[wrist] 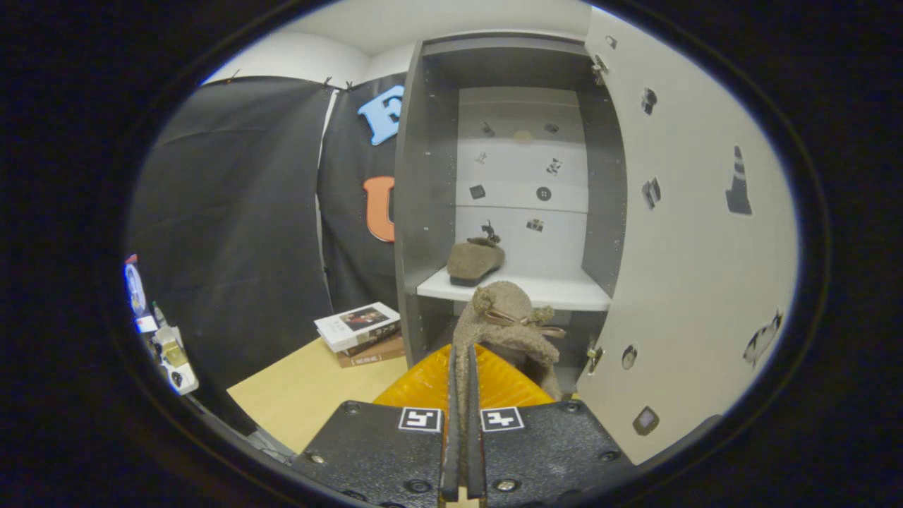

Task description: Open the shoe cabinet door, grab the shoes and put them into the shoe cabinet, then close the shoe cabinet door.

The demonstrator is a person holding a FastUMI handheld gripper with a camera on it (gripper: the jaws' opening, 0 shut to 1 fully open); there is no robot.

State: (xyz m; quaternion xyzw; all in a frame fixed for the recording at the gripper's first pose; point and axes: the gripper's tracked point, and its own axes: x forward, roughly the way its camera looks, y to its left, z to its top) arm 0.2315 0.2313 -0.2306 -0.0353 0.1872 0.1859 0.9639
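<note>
gripping a fuzzy brown slipper (504, 317) with ribbon bow, jaws closed on it.

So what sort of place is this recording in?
Likely a staged booth, not a home: black cloth wall, an open shoe cabinet on a tabletop, tongs shut on a fuzzy slipper.
</note>
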